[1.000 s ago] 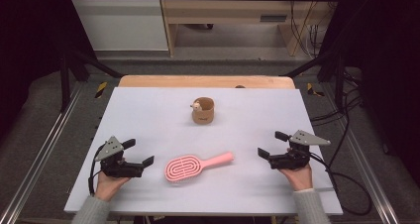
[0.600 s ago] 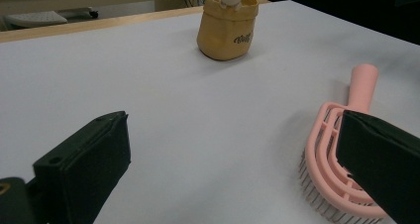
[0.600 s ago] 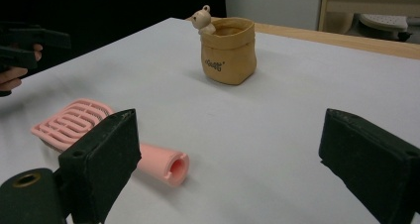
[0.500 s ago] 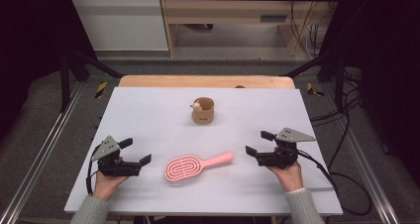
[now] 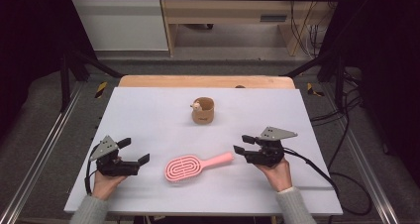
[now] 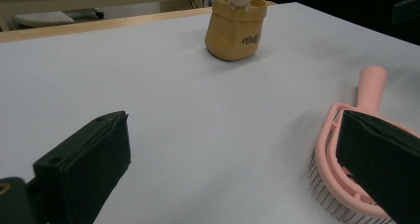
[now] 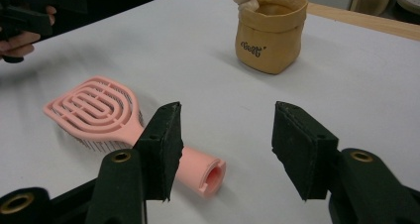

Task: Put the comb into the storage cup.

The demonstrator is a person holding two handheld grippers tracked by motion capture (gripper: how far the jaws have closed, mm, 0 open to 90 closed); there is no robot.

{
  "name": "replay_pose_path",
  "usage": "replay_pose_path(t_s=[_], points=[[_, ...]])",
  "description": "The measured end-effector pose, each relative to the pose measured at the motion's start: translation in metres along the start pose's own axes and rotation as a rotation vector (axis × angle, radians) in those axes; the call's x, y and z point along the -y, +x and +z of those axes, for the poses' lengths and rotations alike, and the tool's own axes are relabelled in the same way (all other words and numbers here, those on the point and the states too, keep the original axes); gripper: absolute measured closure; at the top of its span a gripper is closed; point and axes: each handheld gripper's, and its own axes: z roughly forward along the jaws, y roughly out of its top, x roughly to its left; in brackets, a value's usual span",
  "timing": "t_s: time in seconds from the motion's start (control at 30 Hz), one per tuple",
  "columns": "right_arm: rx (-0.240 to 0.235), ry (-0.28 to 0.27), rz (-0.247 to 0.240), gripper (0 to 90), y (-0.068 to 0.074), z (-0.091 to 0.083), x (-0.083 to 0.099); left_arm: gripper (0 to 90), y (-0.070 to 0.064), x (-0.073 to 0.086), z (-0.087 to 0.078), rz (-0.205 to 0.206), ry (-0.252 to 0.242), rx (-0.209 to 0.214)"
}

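Note:
A pink hairbrush (image 5: 190, 167) lies bristles down near the table's front middle, its handle (image 5: 220, 159) pointing right. My right gripper (image 5: 239, 150) stands open just right of the handle's end; in the right gripper view the handle's hollow tip (image 7: 208, 173) lies beside the left jaw, outside the gap (image 7: 225, 144). My left gripper (image 5: 134, 151) is open at the front left, a short way from the brush head (image 6: 341, 184), with nothing held. A tan pouch-shaped cup (image 5: 203, 111) with a small bear figure (image 5: 197, 105) on its rim stands behind the brush.
The white tabletop (image 5: 148, 115) has a wooden strip (image 5: 208, 81) along its far edge. Black frame rails (image 5: 79, 65) and cables (image 5: 341, 174) run beside the table. A person's hands (image 5: 275, 173) hold both grippers from the front edge.
My right gripper has moved left toward the brush handle's end. The left gripper has shifted only slightly. Brush and cup have stayed put.

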Motion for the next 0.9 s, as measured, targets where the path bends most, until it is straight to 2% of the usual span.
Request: replay_pose_path(t_s=[0.1,0.3,0.53,0.7,0.9], points=[[0.016,-0.003,-0.016,44.5,0.002,0.003,-0.001,0.2,0.001,0.000,0.000,-0.003,-0.002,-0.003],[0.014,0.003,-0.038,56.3,0.006,0.011,-0.005,0.2,0.002,0.001,-0.001,-0.005,-0.002,-0.006],[0.026,0.024,-0.070,64.9,0.010,0.017,-0.006,0.2,0.003,0.001,-0.001,-0.007,-0.004,-0.007],[0.003,0.040,-0.039,72.4,0.011,0.022,-0.007,0.2,0.003,0.001,-0.002,-0.008,-0.004,-0.008],[-0.009,0.095,-0.038,81.4,0.012,0.031,-0.007,0.2,0.004,0.001,-0.002,-0.011,-0.007,-0.010]])
